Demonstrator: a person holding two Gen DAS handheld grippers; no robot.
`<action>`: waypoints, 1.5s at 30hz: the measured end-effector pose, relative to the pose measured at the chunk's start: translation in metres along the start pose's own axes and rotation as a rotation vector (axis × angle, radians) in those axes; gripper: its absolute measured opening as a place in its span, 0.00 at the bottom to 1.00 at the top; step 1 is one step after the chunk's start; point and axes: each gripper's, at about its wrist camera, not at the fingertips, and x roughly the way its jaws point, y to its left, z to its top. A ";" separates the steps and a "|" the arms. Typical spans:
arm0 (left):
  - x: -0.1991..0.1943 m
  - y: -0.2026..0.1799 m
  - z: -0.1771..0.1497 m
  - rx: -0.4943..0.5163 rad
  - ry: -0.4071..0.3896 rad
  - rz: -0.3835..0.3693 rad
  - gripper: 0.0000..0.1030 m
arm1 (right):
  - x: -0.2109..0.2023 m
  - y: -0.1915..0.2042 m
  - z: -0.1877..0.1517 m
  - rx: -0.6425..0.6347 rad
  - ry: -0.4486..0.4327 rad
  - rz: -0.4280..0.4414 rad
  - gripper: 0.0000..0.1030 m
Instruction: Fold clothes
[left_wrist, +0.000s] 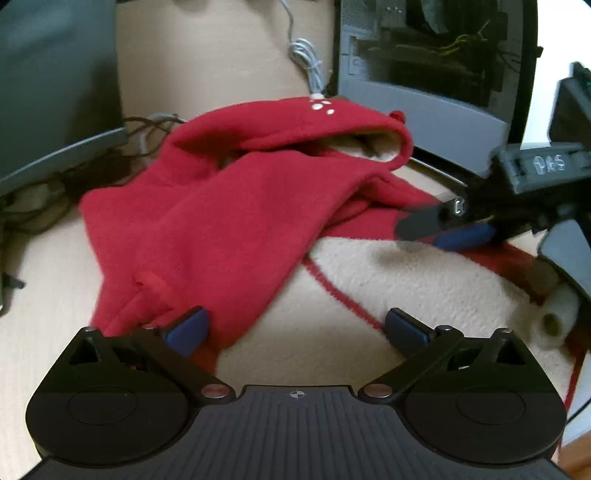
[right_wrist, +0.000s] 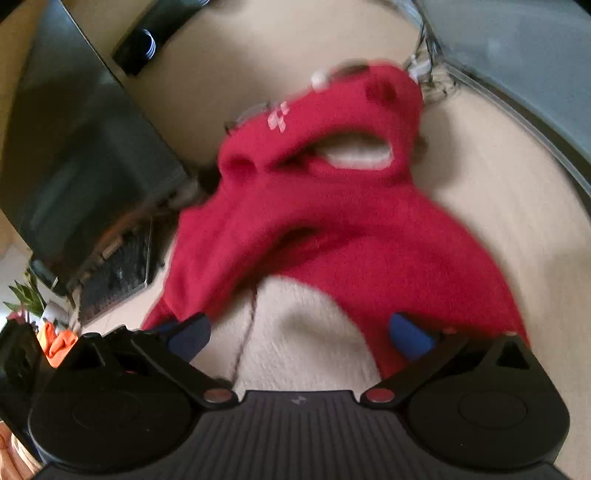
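red hooded garment (left_wrist: 207, 206) lies crumpled on the pale table (left_wrist: 221, 55), hood end away from both cameras, cream fleecy lining (left_wrist: 424, 273) turned out on the near side with a red seam line running across it. hood opening shows cream inside; small white dots sit on the top of the hood. one red flap is folded over the middle of the garment.

left tool (left_wrist: 295, 328) – released, blue-padded fingers (left_wrist: 188, 328) spread wide, low over the near edge of the garment; its left finger lies just beside the red cloth, the other over the cream lining, nothing pinched between them.

right tool (right_wrist: 299, 332) – also released, fingers wide apart, hovering over the cream lining with red cloth on both sides. in the left wrist view it shows at the right, fingers close over the red edge; contact with the cloth cannot be told. right wrist view is blurred.

white cable (left_wrist: 306, 59) coiled behind the hood. dark open computer case (left_wrist: 424, 55) at back right, dark box (left_wrist: 55, 92) at back left with black wires beside it.
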 end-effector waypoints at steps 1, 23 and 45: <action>-0.003 0.002 -0.004 -0.029 0.020 -0.015 1.00 | -0.001 0.003 -0.002 -0.007 0.037 0.012 1.00; -0.025 0.006 -0.027 -0.119 -0.036 0.039 1.00 | 0.045 0.056 0.184 -0.040 -0.116 0.155 1.00; -0.033 0.034 -0.035 0.022 -0.002 -0.156 1.00 | 0.015 0.046 0.064 -0.226 -0.066 -0.259 1.00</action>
